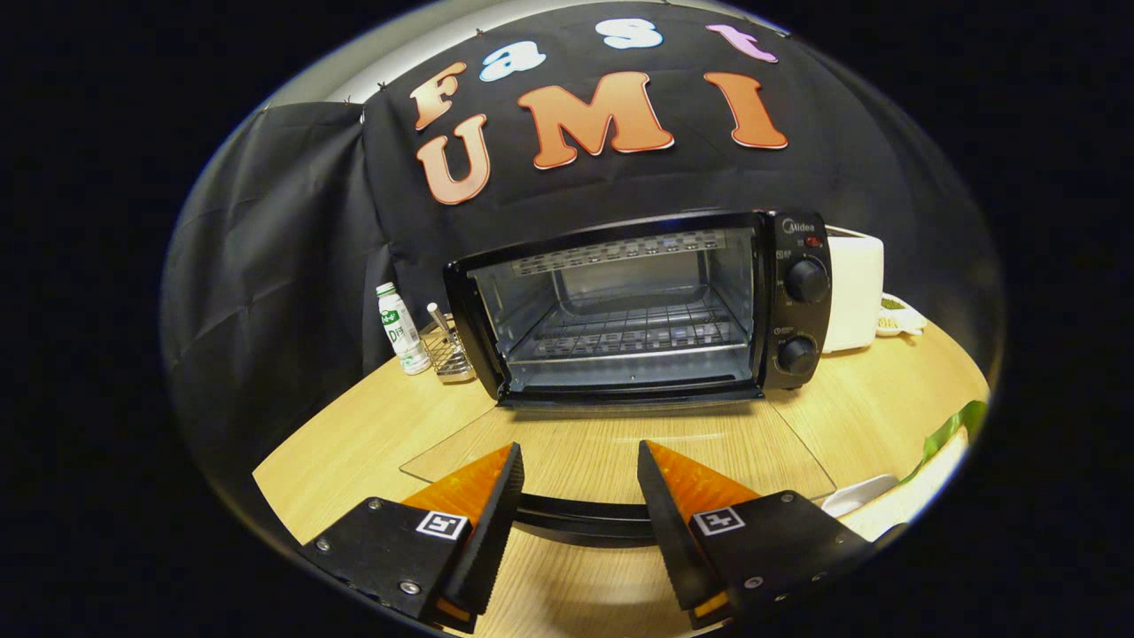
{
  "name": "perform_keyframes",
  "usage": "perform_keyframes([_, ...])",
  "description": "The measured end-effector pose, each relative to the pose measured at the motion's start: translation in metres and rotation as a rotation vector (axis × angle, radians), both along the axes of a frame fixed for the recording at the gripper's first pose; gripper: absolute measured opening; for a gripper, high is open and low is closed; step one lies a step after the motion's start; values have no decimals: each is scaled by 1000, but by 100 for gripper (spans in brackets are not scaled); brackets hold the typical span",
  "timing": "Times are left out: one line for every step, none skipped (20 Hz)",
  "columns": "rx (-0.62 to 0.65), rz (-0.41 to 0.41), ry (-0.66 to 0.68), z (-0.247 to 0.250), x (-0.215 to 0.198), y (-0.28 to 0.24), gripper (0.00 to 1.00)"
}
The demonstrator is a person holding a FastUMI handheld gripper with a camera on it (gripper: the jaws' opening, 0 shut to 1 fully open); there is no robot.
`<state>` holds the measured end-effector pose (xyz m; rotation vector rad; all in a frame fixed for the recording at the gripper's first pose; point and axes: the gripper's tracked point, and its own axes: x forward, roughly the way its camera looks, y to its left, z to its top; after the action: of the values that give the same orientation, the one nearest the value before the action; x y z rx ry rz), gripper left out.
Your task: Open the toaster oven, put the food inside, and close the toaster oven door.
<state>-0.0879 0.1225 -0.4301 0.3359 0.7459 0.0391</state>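
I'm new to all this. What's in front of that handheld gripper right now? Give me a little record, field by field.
Oven: toaster oven on the wooden table, beyond the fingers
Door: glass door folded down flat, its handle between the fingers
Inside: wire rack, no food on it
Gripper: gripper open, holding nothing
Beside oven: bottle and small wire basket on one side, white appliance on the other

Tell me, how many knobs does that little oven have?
2: upper knob and lower knob, stacked on the toaster oven control panel, beyond the open gripper.
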Motion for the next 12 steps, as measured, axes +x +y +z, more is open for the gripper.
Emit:
perform_keyframes([5,-3,18,-4,-2,-1,77])
perform_keyframes([11,-1,47,-10,-7,0,76])
perform_keyframes([14,4,81,-19,-12,2,76])
perform_keyframes([13,10,83,-19,-14,3,76])
perform_keyframes([4,11,64,-18,-11,4,76])
perform_keyframes([-3,16,64,-16,-10,1,76])
perform_keyframes([-5,23,74,-16,-11,0,75])
perform_keyframes([0,35,81,-14,-14,0,75])
perform_keyframes([7,42,83,-10,-14,-1,75])
perform_keyframes([10,49,93,-7,-16,-3,75])
perform_keyframes([11,56,104,-3,-18,-6,75])
perform_keyframes([7,61,116,1,-21,-12,76])
